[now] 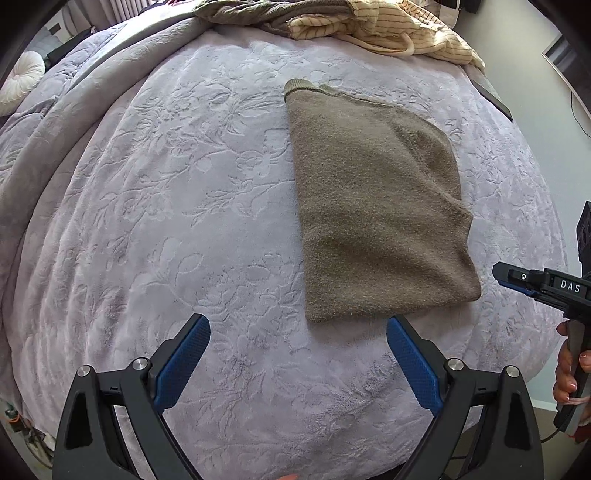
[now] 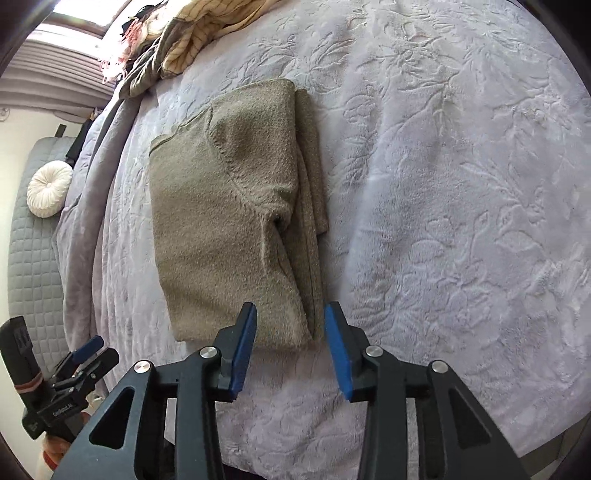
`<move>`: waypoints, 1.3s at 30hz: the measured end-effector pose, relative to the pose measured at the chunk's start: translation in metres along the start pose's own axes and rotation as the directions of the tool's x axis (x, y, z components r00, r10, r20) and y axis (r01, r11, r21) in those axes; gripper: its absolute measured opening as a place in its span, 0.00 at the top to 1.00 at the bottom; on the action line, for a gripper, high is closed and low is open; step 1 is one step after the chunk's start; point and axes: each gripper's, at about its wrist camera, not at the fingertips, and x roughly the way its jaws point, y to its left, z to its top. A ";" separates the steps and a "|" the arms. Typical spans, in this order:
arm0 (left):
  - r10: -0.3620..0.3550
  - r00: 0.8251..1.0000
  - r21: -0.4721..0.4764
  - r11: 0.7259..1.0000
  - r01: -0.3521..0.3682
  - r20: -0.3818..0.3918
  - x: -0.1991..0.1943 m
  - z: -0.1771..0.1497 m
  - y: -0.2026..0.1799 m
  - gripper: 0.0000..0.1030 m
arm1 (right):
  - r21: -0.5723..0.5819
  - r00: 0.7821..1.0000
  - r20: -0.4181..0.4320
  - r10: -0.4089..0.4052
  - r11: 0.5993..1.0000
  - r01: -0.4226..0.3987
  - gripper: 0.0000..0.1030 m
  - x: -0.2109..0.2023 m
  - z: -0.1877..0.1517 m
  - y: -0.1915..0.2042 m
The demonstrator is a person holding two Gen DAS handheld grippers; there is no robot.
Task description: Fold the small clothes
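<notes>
Sweater [image 1: 376,206] is lying folded on the bed [image 1: 166,184]; left gripper [image 1: 297,363] and right gripper [image 2: 290,347] are hovering, fingers apart, empty. Next: another garment from the pile [image 1: 369,26].

My left gripper [image 1: 298,336] and right gripper [image 2: 290,325] are both black, with bright blue textured pads [image 1: 184,363] and silver rivets [image 2: 208,352]. The folded sweater [image 1: 373,206] in front of me is a plain olive-brown, fuzzy all over, without any pattern. Under it, the blanket [image 1: 166,221] is pale lilac with an embossed pattern of flowers and leaves. At the far edge lies a cream garment [image 1: 406,33] with thin brown stripes, beside a grey-green one [image 1: 258,13]. A white round cushion [image 2: 50,188] sits on a grey quilted cover [image 2: 33,266].
</notes>
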 end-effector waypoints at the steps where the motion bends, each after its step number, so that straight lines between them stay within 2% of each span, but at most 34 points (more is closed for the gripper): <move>1: 0.001 1.000 -0.003 1.000 -0.001 0.005 -0.003 -0.001 0.000 0.06 | -0.003 1.000 -0.003 0.002 1.000 -0.002 0.59 -0.002 -0.003 0.001; 2: 0.001 1.000 -0.007 1.000 -0.001 0.008 -0.005 -0.002 -0.001 0.00 | -0.008 1.000 -0.007 0.001 1.000 -0.001 0.58 -0.004 -0.006 0.003; 8: 0.009 1.000 -0.026 1.000 -0.009 0.001 -0.012 -0.009 0.001 0.00 | -0.056 1.000 -0.028 -0.014 0.998 0.013 0.40 -0.009 -0.021 0.017; 10: -0.008 1.000 -0.031 0.999 0.008 -0.009 -0.013 -0.011 0.001 0.00 | -0.079 0.999 -0.024 -0.025 0.997 0.023 0.24 -0.011 -0.025 0.021; 11: -0.011 1.000 -0.040 0.999 0.010 -0.014 -0.014 -0.013 0.001 0.00 | -0.090 0.999 -0.019 -0.029 0.996 0.027 0.21 -0.013 -0.026 0.024; 15: 0.028 0.999 -0.047 0.998 -0.030 -0.024 -0.014 -0.016 0.002 0.00 | -0.123 1.000 0.002 -0.023 0.992 0.024 0.17 -0.017 -0.030 0.030; 19: 0.002 0.999 -0.043 0.999 -0.004 -0.049 -0.014 -0.019 0.002 0.00 | -0.143 1.000 0.003 -0.006 0.990 0.007 0.06 -0.018 -0.032 0.035; 25: -0.008 0.998 -0.071 0.998 0.003 -0.066 -0.012 -0.020 0.002 0.00 | -0.118 1.000 -0.017 0.015 0.993 -0.017 0.05 -0.016 -0.033 0.031; 27: -0.001 0.998 -0.076 0.997 -0.004 -0.070 -0.011 -0.019 0.003 0.00 | -0.110 0.999 -0.032 0.018 0.994 -0.022 0.05 -0.014 -0.034 0.028; 28: 0.005 0.998 -0.076 0.997 -0.011 -0.070 -0.010 -0.018 0.003 0.00 | -0.105 0.999 -0.041 0.019 0.994 -0.023 0.00 -0.013 -0.034 0.026; 32: 0.029 0.997 -0.074 0.997 -0.034 -0.067 -0.009 -0.014 0.004 0.00 | -0.087 0.998 -0.057 0.031 0.996 -0.036 0.00 -0.011 -0.036 0.019; 39: 0.045 0.997 -0.058 0.997 -0.048 -0.057 -0.003 0.000 0.003 0.00 | -0.120 0.999 -0.036 -0.002 0.993 -0.002 0.00 -0.011 -0.028 0.018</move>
